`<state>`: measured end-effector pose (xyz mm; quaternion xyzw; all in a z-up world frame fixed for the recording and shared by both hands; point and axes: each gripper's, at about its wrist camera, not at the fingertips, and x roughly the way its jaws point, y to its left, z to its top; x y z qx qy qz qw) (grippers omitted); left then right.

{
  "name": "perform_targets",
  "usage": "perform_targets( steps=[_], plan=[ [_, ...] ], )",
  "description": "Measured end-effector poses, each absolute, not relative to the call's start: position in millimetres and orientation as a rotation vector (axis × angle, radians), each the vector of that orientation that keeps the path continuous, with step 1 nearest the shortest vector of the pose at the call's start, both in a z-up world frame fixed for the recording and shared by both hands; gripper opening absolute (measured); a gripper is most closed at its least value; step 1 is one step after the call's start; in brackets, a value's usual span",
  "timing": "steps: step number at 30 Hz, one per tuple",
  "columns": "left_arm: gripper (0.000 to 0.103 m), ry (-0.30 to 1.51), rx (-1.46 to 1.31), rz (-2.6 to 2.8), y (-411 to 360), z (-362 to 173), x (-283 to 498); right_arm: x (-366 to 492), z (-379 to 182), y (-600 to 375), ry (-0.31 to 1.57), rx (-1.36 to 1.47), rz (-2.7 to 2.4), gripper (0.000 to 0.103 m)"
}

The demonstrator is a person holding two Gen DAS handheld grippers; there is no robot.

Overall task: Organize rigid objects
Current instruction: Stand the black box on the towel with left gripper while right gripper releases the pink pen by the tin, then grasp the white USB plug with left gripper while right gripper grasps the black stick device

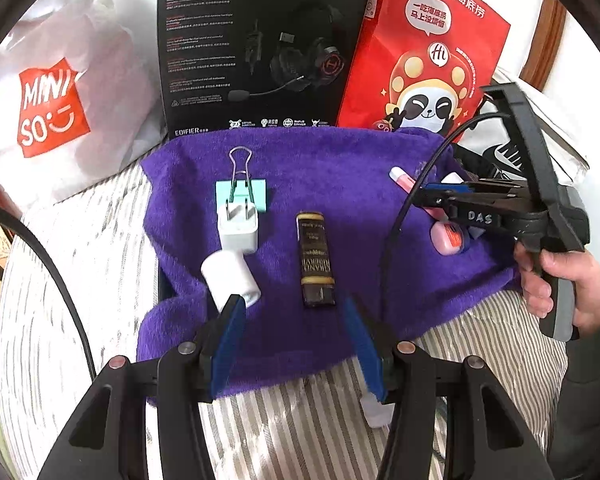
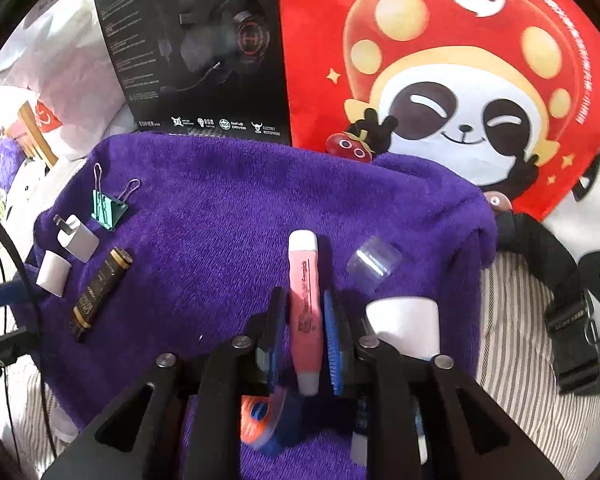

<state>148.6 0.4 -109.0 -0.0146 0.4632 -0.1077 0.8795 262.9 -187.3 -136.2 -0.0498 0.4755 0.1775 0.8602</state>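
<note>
A purple towel (image 1: 332,168) holds a teal binder clip (image 1: 242,194), a white charger plug (image 1: 238,230), a white cap (image 1: 230,276) and a brown-and-gold tube (image 1: 316,264) in a loose row. My left gripper (image 1: 292,302) is open just before the tube's near end, its left fingertip beside the white cap. My right gripper (image 2: 304,320) straddles a pink highlighter (image 2: 304,280) that lies on the towel (image 2: 220,200). Its jaws stand narrowly open, with a thin gap on the left side. From the left wrist view, the right gripper (image 1: 424,198) is at the towel's right end, held by a hand (image 1: 560,280).
A black headset box (image 1: 260,40), a red panda bag (image 1: 428,60) and a white shopping bag (image 1: 60,80) stand behind the towel. A clear cap (image 2: 374,262), a white cup (image 2: 404,324) and an orange-blue item (image 2: 260,416) lie by the right gripper. A black buckle strap (image 2: 572,320) lies right.
</note>
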Motion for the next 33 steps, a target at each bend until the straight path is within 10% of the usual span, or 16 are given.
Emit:
perform_targets(
  steps=[33],
  plan=[
    [0.052, 1.025, -0.018, -0.215, -44.7, -146.7, 101.1, 76.2, -116.0, -271.4, 0.934, 0.139, 0.214, 0.037]
  ],
)
